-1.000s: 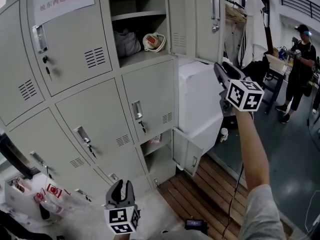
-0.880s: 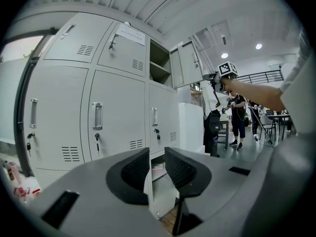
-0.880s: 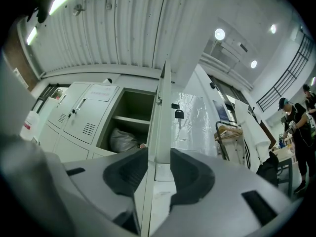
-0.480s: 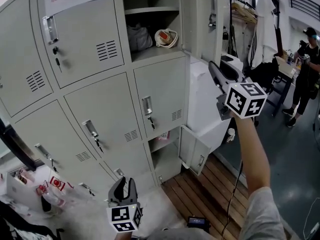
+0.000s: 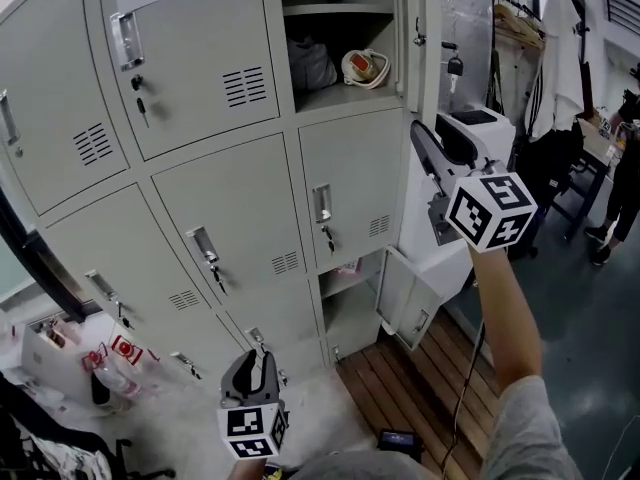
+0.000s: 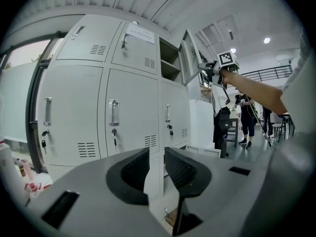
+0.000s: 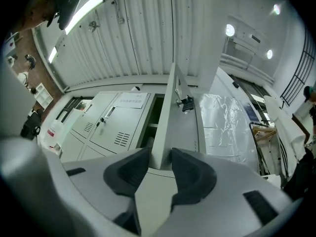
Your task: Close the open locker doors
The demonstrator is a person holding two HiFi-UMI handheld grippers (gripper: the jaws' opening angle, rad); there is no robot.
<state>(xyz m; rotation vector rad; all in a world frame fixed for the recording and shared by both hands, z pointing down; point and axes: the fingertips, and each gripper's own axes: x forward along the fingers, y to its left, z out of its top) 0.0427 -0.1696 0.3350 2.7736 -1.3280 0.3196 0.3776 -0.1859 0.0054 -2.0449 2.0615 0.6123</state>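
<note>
The grey lockers have two open doors. The upper open door (image 5: 413, 28) stands edge-on at the bank's right end; the lower open door (image 5: 405, 303) hangs out near the floor. My right gripper (image 5: 418, 133) is raised just under the upper door's bottom corner. In the right gripper view that upper door (image 7: 185, 127) shows edge-on in the gap of the right gripper (image 7: 161, 154). Its jaws have just been opening, and I cannot tell if a pad touches the door. My left gripper (image 5: 256, 360) hangs low before the bottom lockers, and the left gripper (image 6: 157, 154) stands slightly open on nothing.
The open upper compartment holds a grey bag (image 5: 312, 66) and a white-and-red item (image 5: 365, 66). A white cabinet (image 5: 435, 218) stands right of the lockers, above a wooden floor grate (image 5: 400, 388). Plastic bags (image 5: 100, 363) lie bottom left. A person (image 5: 625, 168) stands far right.
The right gripper has moved left in the head view, from beside the white cabinet to under the upper door's corner. The lockers have shifted right in view. The left gripper has barely moved.
</note>
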